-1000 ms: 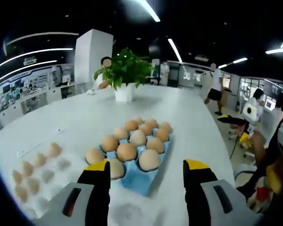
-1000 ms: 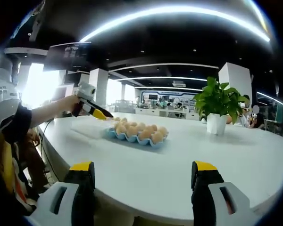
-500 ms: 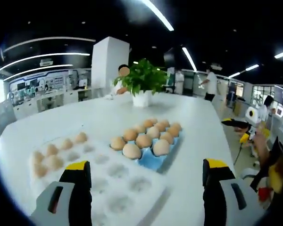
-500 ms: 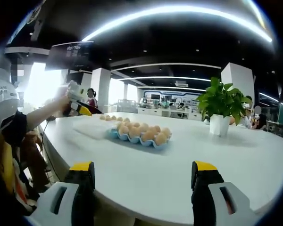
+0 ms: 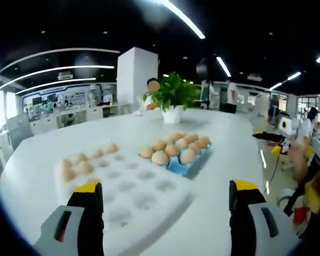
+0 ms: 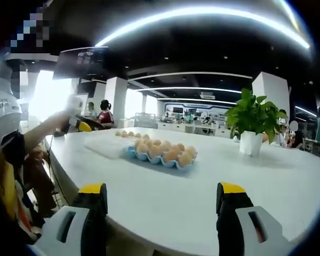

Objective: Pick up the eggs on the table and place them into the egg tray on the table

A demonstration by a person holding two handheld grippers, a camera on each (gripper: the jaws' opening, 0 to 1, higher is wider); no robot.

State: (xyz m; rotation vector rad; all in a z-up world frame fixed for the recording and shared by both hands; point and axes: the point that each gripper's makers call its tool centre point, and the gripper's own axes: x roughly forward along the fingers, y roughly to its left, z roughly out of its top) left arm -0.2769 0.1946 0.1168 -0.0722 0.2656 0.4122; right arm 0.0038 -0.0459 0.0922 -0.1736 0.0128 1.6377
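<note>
While your left tongs (image 5: pixel 162 194) and right tongs (image 6: pixel 163 194) hang apart and empty, the blue egg tray (image 5: pixel 177 163) sits full beside the white tray (image 5: pixel 122 186), whose far rows hold eggs (image 5: pixel 84 164), on the desk (image 6: pixel 213 176).
</note>
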